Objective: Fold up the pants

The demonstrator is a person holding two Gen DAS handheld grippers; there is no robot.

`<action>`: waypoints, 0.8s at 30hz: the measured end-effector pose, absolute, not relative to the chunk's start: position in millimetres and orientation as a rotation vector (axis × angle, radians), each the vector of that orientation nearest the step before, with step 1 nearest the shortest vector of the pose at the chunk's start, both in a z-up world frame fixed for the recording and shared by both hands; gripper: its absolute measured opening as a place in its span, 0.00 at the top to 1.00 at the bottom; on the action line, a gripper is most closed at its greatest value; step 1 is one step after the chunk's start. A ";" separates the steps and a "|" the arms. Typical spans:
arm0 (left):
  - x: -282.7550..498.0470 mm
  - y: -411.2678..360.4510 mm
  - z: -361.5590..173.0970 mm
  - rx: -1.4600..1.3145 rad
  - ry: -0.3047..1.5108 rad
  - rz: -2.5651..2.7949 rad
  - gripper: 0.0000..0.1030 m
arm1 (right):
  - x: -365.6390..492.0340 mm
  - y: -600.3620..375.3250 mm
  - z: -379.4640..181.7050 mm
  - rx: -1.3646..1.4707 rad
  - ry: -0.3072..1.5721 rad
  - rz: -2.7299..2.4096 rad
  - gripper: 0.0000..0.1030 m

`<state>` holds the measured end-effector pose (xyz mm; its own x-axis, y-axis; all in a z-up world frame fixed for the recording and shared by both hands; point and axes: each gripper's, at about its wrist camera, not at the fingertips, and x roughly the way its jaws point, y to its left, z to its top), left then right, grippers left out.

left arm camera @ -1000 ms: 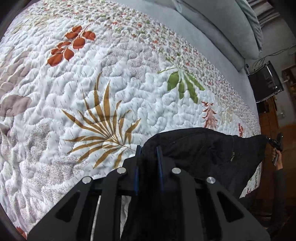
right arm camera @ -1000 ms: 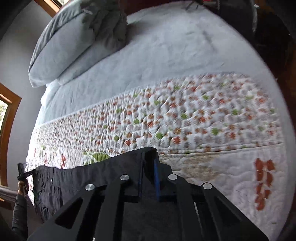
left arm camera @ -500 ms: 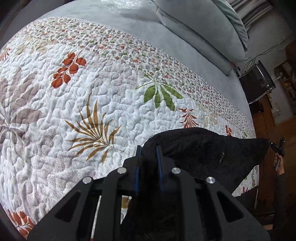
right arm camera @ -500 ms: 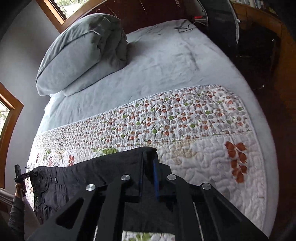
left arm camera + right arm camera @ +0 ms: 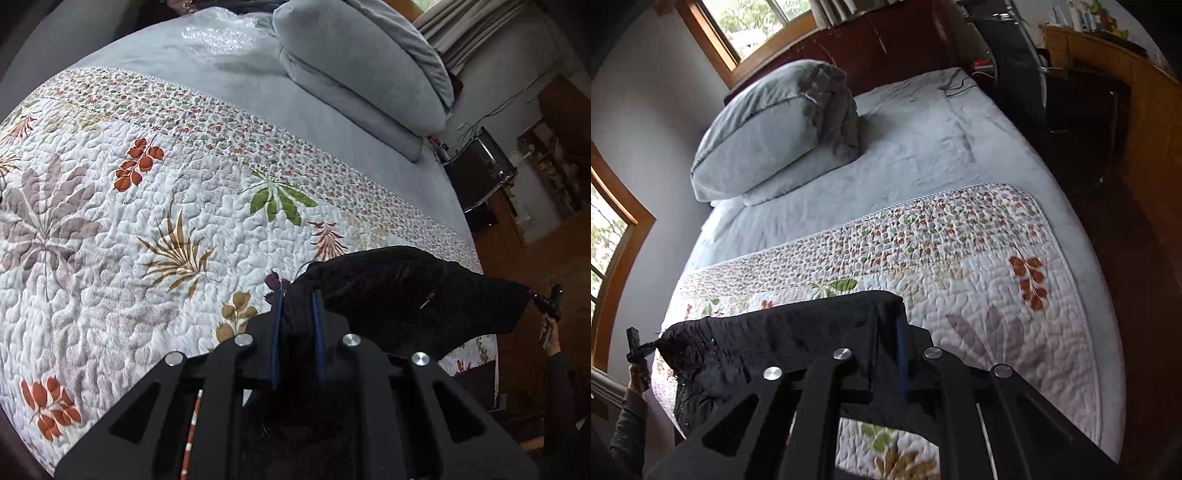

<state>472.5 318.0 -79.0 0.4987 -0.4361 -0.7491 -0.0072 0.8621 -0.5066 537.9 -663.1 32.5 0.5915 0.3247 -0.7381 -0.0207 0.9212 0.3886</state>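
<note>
The left claw was nearly closed, its blue-edged fingers pinching a bunched corner of the black pants. The right claw was clamped tight on the opposite corner of the same garment, so the pants hung stretched between the two claws, held up above the near part of the bed. In the left wrist view the cloth ran off to the right, where the other claw gripped its far tip and a hand held that tool. In the right wrist view the cloth ran off to the left, where the other claw and the hand carrying it appeared beside a wood-framed window. Below the pants lay a white quilt printed with leaves, spread over the near half of the bed. Beyond it was a plain grey sheet, and at the far end a stack of grey pillows lay against the dark headboard.
</note>
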 end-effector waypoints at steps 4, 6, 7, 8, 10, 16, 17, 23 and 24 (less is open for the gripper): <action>443.9 318.8 -66.6 -0.492 0.995 -0.289 0.87 | 494.3 -672.6 38.8 0.385 0.892 0.209 0.92; 431.0 318.6 -62.8 -0.489 0.988 -0.293 0.87 | 468.3 -677.5 40.7 0.395 0.880 0.213 0.93; 423.5 318.8 -60.7 -0.490 0.982 -0.300 0.87 | 455.9 -680.0 40.5 0.403 0.876 0.214 0.92; 416.5 319.1 -58.6 -0.490 0.977 -0.301 0.87 | 447.1 -681.7 40.0 0.406 0.874 0.214 0.92; 402.9 320.3 -54.5 -0.496 0.966 -0.305 0.87 | 424.5 -685.9 35.2 0.420 0.870 0.207 0.93; 372.0 320.8 -52.1 -0.502 0.958 -0.306 0.87 | 375.7 -695.0 20.2 0.450 0.857 0.203 0.93; 366.1 320.1 -52.1 -0.493 0.961 -0.303 0.87 | 367.1 -695.8 17.5 0.452 0.857 0.203 0.93; 332.2 317.4 -51.6 -0.469 0.959 -0.301 0.87 | 322.4 -699.9 7.7 0.467 0.829 0.198 0.92; 324.2 317.7 -51.9 -0.466 0.959 -0.297 0.87 | 315.8 -699.6 9.1 0.464 0.818 0.198 0.93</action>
